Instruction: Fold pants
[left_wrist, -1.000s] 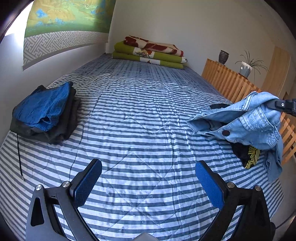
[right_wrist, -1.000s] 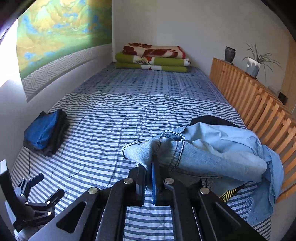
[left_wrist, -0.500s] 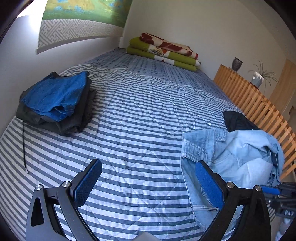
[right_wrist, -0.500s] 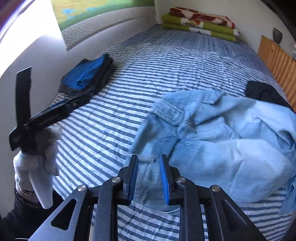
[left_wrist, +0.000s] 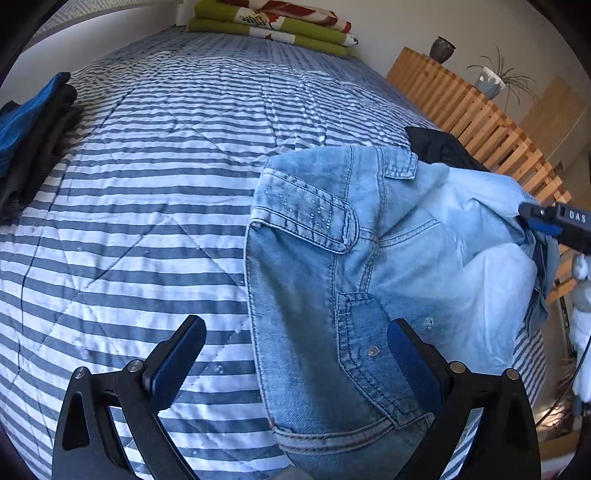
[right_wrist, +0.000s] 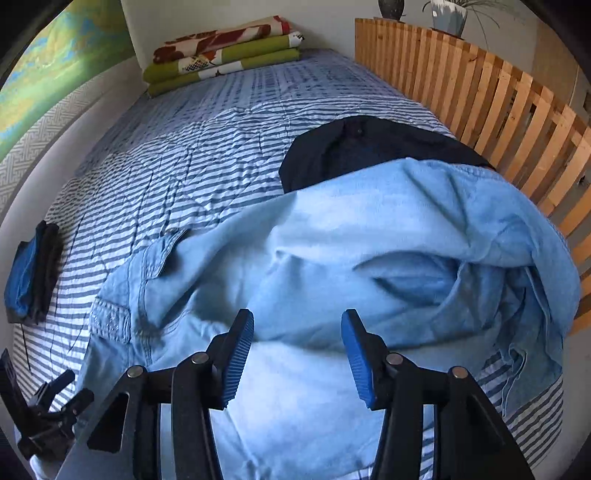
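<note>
Light blue jeans (left_wrist: 332, 277) lie crumpled on the striped bed cover (left_wrist: 147, 184), waistband and a back pocket nearest the left wrist camera. My left gripper (left_wrist: 291, 350) is open just above that end; the jeans' left edge runs between its fingers. In the right wrist view the jeans (right_wrist: 369, 240) spread out in a heap, pale inside showing. My right gripper (right_wrist: 297, 332) hovers open over them with nothing held. The right gripper (left_wrist: 535, 218) also shows at the jeans' far right side, and the left gripper (right_wrist: 55, 398) shows at the lower left.
A black garment (right_wrist: 369, 147) lies partly under the jeans' far side. A folded blue and black stack (right_wrist: 29, 273) sits at the bed's left edge. Folded blankets (right_wrist: 221, 55) lie at the far end. A wooden slatted rail (right_wrist: 498, 110) runs along the right side.
My right gripper let go of the jeans and opened; they now lie on the bed. My left gripper moved right and down over the waistband end.
</note>
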